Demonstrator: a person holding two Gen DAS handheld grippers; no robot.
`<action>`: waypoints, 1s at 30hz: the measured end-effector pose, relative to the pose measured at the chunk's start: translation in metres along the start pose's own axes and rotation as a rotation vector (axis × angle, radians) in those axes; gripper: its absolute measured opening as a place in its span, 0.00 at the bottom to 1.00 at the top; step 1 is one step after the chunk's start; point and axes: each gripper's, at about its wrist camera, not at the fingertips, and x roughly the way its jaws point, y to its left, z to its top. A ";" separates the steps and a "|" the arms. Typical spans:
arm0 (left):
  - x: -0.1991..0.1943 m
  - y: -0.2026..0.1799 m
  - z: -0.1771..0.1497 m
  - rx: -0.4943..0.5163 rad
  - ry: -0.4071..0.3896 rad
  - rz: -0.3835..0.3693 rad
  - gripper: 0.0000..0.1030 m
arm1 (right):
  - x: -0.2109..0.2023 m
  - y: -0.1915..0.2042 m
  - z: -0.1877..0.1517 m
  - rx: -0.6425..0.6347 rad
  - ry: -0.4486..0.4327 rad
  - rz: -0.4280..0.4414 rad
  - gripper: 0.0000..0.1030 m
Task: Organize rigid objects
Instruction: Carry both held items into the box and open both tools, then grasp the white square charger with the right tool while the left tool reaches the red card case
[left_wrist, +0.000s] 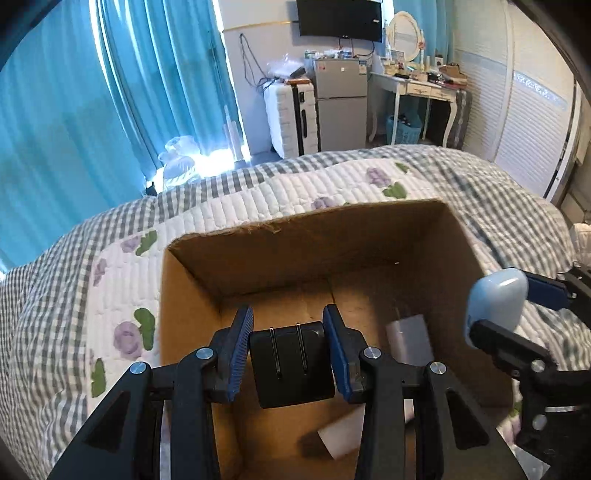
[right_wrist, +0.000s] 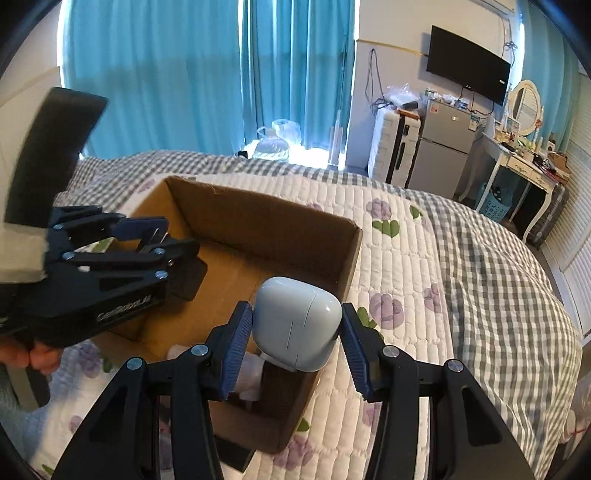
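Our left tool (left_wrist: 288, 354) clamps a black charger (left_wrist: 290, 363) directly over the open box (left_wrist: 258, 236) on the bed (left_wrist: 110, 258). Our right tool (right_wrist: 297, 339) grips a pale blue case (right_wrist: 297, 328) above the box's right rim, so both drops lie straight down, the left nearer the middle.

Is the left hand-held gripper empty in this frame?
No, the left hand-held gripper is clamped on a black plug adapter with two metal prongs, held over the open cardboard box.

Glossy pale-blue plastic case (right_wrist: 297, 328), matt black plastic charger (left_wrist: 291, 363) (metal prongs), rough brown cardboard box (right_wrist: 266, 218), quilted cloth bedspread (right_wrist: 424, 295).
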 end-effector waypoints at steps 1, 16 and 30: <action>0.001 0.000 -0.001 -0.008 -0.008 0.012 0.41 | 0.004 -0.002 -0.001 0.003 0.002 0.003 0.47; -0.053 0.021 -0.031 -0.034 -0.068 0.002 0.57 | -0.002 0.014 -0.004 -0.028 0.016 0.012 0.13; -0.125 0.029 -0.136 -0.126 -0.086 0.037 0.84 | -0.061 0.067 -0.086 -0.117 0.088 0.055 0.65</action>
